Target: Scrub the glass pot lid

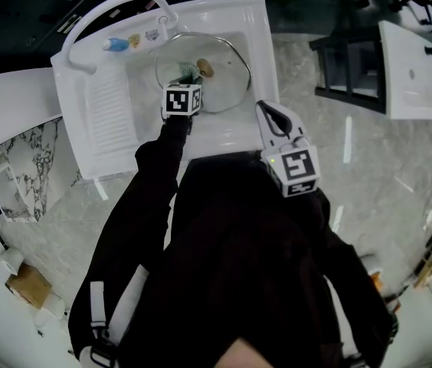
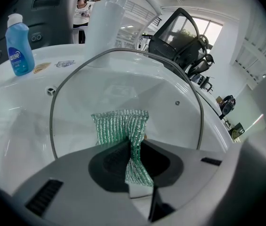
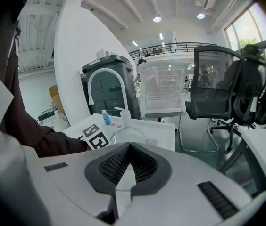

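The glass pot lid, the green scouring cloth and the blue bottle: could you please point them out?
glass pot lid [image 2: 133, 86], left gripper view, clear pane.
green scouring cloth [image 2: 120, 126], left gripper view, spread upper part.
blue bottle [image 2: 20, 51], left gripper view, labelled body.

Stretching the black-sleeved left arm [image 1: 157, 163] forward, clamping a green mesh scouring cloth [image 2: 120, 124] in the white two-jaw left gripper [image 2: 134, 145]. Holding the matching white right gripper [image 1: 265, 112] back by the torso, pointing forward, pressing its jaws together on nothing.
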{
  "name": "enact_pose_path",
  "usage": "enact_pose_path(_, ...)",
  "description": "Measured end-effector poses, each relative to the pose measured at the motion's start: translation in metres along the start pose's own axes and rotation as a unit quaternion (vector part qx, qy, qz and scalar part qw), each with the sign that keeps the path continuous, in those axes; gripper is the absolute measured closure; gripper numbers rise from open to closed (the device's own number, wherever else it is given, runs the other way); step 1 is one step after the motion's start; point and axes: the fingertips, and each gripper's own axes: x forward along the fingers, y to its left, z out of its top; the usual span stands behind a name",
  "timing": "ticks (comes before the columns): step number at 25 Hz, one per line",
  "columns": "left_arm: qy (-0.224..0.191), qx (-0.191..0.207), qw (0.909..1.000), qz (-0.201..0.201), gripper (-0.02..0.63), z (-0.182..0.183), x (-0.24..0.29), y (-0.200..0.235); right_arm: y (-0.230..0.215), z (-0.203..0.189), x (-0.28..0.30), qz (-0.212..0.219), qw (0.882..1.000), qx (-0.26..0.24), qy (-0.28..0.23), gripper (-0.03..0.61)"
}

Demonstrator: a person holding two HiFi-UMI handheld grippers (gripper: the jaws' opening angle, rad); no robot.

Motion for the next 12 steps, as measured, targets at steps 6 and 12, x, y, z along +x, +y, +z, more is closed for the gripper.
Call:
enact_pose_path(6, 0.002, 0.006, 1.0000, -0.006, 0.551, 0.001, 0.002, -0.010, -0.004, 0.000, -0.003, -0.005, 1.000, 0.003, -0.002, 0.577)
enact_pose_path(12, 0.005, 0.008, 0.9999, -0.011, 0.551, 0.003, 0.003, -0.020, -0.008, 0.002, -0.005, -0.006, 1.000, 0.004, -0.006, 0.577)
